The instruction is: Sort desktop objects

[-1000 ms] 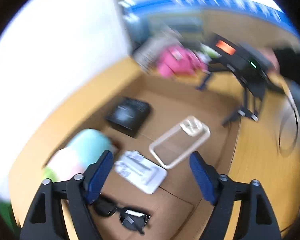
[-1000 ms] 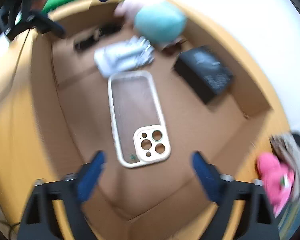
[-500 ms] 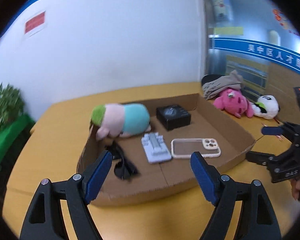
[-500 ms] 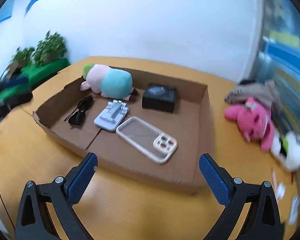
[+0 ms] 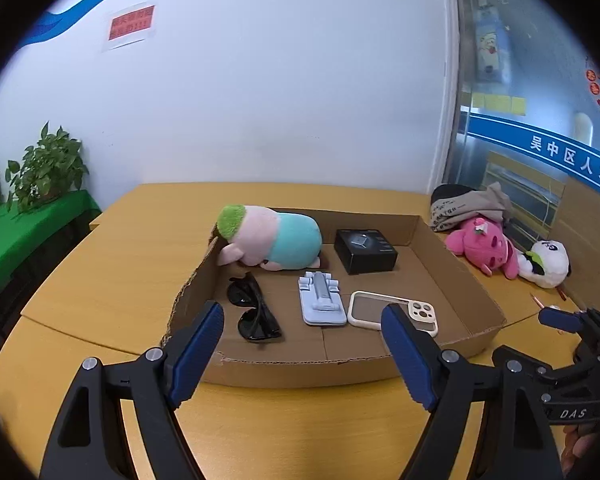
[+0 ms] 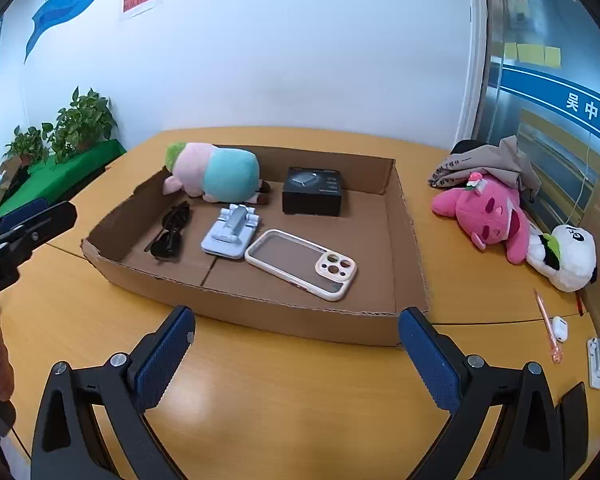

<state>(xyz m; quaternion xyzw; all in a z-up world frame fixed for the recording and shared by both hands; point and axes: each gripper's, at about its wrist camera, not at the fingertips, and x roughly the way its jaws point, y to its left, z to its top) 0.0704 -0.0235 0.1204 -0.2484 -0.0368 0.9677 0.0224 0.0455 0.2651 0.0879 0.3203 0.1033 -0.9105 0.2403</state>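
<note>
Cardboard tray [image 6: 404,216] sits mid-table holding five things: one pig plush [image 6: 216,174] at its far-left corner, one black box [image 6: 313,191] against the far wall, one pair of sunglasses [image 6: 171,232], one phone stand [image 6: 231,232], and one phone case [image 6: 302,263], long axis slanting, camera end toward the near-right corner. "DAS" marks the right gripper [image 5: 572,364]. Left gripper [image 5: 304,356] and right gripper both gape wide, empty, over bare table before the tray's near wall.

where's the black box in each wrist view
Left wrist: the black box sits at the back of the cardboard tray, right of centre.
Right wrist: the black box is near centre, at the tray's back.
Shared landmark: the pastel plush toy lies just left of it.
</note>
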